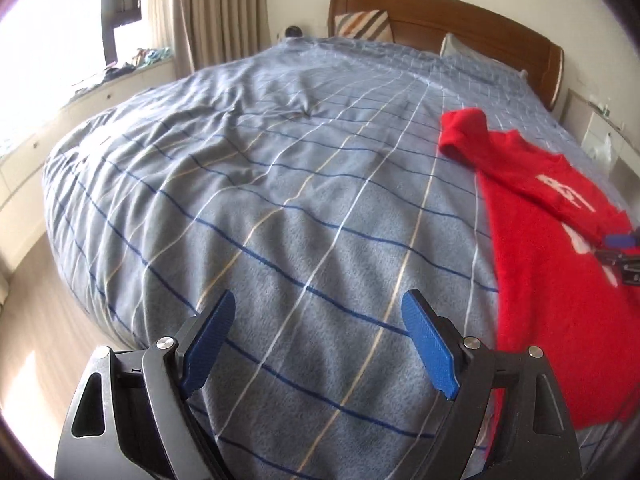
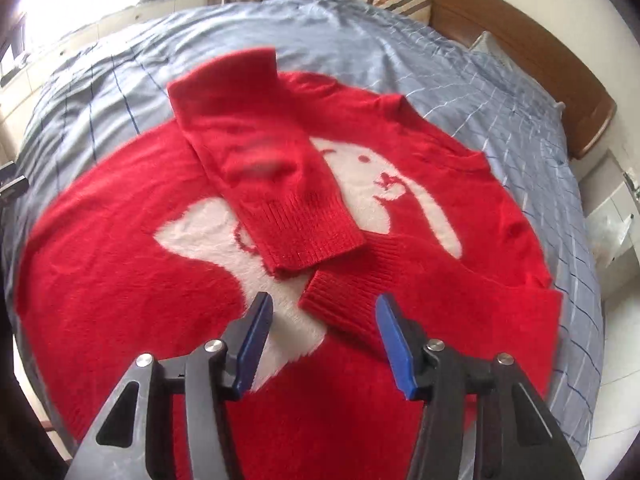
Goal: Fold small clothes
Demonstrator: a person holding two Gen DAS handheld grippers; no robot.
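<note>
Left wrist view: left claw [image 1: 318,304] spread wide, nothing between its blue pads, hovering over the blue plaid bedspread [image 1: 248,184]. Red sweater [image 1: 552,248] lies flat on the bed off to the claw's right, apart from it, one sleeve folded across the body. Tip of the right claw [image 1: 622,252] shows at the frame's right edge over the sweater. Wooden headboard [image 1: 460,20] and a striped cushion [image 1: 364,26] at the far end.

Right wrist view: right claw [image 2: 324,308] released, jaws apart, holding nothing. Sweater directly ahead and below it (white animal design on the front); both sleeves [image 2: 256,160] folded inward across the chest. The ribbed cuff [image 2: 348,300] of the near sleeve sits just ahead, between the pads; contact unclear.
</note>
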